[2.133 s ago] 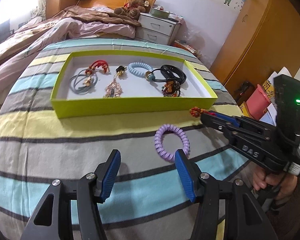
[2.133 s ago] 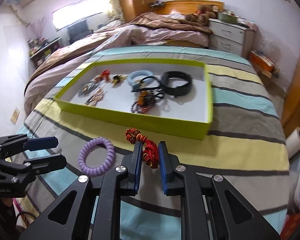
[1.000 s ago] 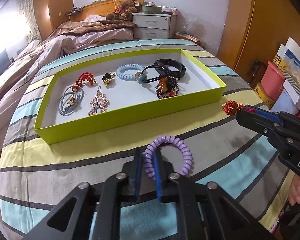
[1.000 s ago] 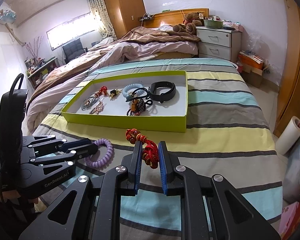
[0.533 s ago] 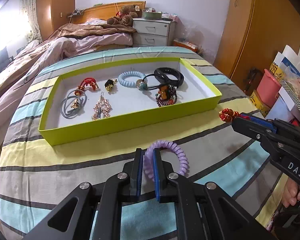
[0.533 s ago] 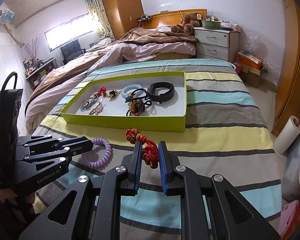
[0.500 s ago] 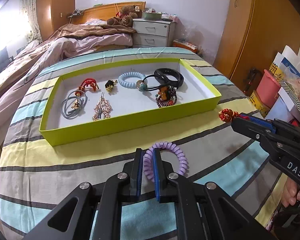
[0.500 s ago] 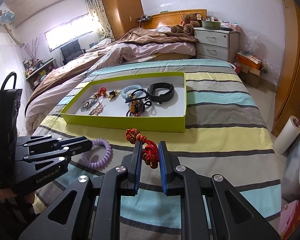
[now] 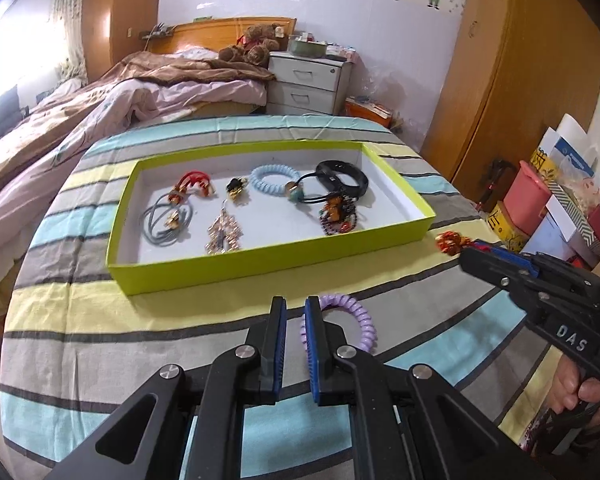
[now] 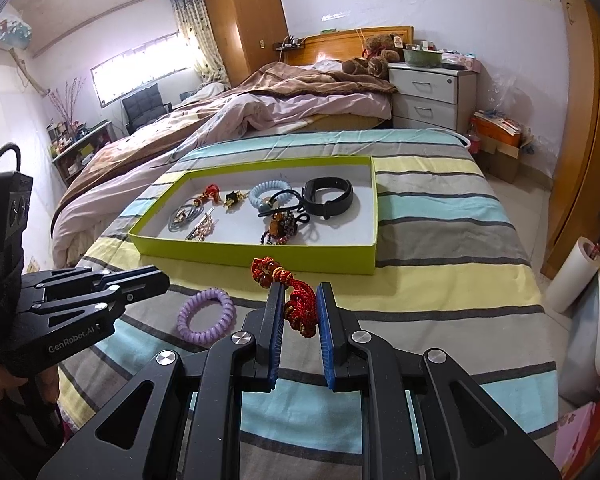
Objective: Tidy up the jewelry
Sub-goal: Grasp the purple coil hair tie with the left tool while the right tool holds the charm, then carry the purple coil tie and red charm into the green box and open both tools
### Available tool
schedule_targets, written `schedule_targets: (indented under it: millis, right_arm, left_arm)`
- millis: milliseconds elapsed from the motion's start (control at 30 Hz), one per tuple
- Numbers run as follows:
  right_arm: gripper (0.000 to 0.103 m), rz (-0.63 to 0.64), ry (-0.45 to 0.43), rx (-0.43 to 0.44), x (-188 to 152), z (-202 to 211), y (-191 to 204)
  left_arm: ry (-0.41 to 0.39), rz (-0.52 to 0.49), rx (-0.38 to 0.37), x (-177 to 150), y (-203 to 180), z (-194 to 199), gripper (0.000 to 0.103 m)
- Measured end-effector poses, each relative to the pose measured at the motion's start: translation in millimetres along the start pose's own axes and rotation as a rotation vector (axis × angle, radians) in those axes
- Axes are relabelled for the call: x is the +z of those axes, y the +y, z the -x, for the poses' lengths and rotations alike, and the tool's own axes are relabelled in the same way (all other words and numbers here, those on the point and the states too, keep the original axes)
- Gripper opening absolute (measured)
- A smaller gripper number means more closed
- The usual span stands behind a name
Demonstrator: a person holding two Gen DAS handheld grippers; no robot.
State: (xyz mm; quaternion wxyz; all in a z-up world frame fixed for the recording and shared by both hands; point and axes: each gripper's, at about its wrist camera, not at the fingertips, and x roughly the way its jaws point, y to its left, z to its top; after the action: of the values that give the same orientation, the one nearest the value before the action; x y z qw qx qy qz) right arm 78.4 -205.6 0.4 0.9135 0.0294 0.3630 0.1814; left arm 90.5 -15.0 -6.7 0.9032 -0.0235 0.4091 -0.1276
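The right gripper [image 10: 298, 312] clamps a red beaded bracelet [image 10: 290, 294] above the striped bed [image 10: 440, 216], near the green tray [image 10: 256, 254] and purple coil hair tie [image 10: 206, 316].

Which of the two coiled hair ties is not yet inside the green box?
The purple coiled hair tie, lying on the striped bedspread; the light blue one is inside the green box.

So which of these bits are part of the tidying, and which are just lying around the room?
Part of the job:
- lime-green tray
- purple coil hair tie, on the bedspread
- red knotted charm, gripped in the right tool
- black wristband and blue coil tie, in the tray

Just lying about:
- teddy bear
- nightstand
- paper roll
- pink bin
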Motion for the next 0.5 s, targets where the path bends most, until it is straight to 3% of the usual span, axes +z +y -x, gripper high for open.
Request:
schedule_targets:
  millis: [100, 233, 333, 500]
  right_arm:
    - [0.017, -0.001, -0.001, -0.001, -1, 1, -1]
    - [0.017, -0.009, 0.001, -0.003, 0, 2, -3]
    - [0.017, -0.007, 0.004, -0.006, 0, 2, -4]
    - [0.017, -0.01, 0.012, -0.004, -1, -2, -5]
  left_arm:
    - [0.024, 0.025, -0.044, -2, 5, -5, 0.01]
    - [0.053, 0.03, -0.025, -5, 4, -16, 0.017]
    - [0.064, 0.016, -0.03, -4, 0, -23, 0.031]
    - [0.106, -0.021, -0.034, -6, -7, -35, 0.032]
